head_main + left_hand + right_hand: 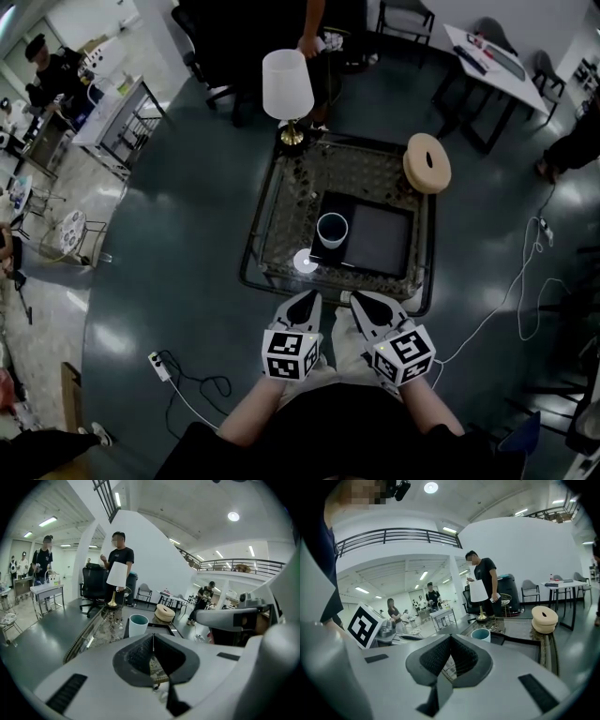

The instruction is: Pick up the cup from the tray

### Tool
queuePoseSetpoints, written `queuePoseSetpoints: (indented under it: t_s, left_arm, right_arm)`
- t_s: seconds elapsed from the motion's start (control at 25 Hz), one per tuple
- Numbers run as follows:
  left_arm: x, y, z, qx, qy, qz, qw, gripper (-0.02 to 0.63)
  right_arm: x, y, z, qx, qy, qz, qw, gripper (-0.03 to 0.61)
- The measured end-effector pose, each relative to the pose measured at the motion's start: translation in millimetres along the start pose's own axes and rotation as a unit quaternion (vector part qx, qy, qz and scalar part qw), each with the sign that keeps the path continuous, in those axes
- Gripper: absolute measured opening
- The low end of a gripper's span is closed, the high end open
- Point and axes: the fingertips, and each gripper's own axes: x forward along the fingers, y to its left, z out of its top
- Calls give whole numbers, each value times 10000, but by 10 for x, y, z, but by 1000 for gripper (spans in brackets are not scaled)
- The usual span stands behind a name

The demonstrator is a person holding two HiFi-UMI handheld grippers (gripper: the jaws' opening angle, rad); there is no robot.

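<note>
1. Your left tongs [305, 300] and right tongs [362, 301] are both closed and empty.
2. At twelve o'clock, the cup [332, 230] stands upright at the tray's [380, 242] nine o'clock end.
3. It looks light, stiff and slick: pinch across its rim.

surface [258, 220]: mid head view, floor all round
tray [380, 239]: on surface, near-right part
cup [332, 229]: upright in tray, at its left end
disc [306, 261]: on surface, at tray's near-left corner
lamp [287, 89]: far-left corner of surface
round block [427, 163]: far-right corner of surface, behind tray
left gripper [302, 305]: at surface's near edge, before disc
right gripper [364, 302]: just right of left gripper, before tray
person [314, 19]: beyond surface, behind lamp
</note>
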Motion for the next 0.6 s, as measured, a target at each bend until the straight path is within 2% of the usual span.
queuePoseSetpoints:
  t_s: [0.4,0.48,0.6]
  left_arm:
    - [550,122,110,95,79,-19,9999,18]
    - [682,169,65,102,201,14,9997,52]
    - [917,274,-26,115,458,32,9989,144]
  right_arm:
    - [319,-451,138,47,109,35,9999,11]
    - [369,-532,143,85,110,-6,9999,11]
    - [456,-626,146,128,77,-47,9999,11]
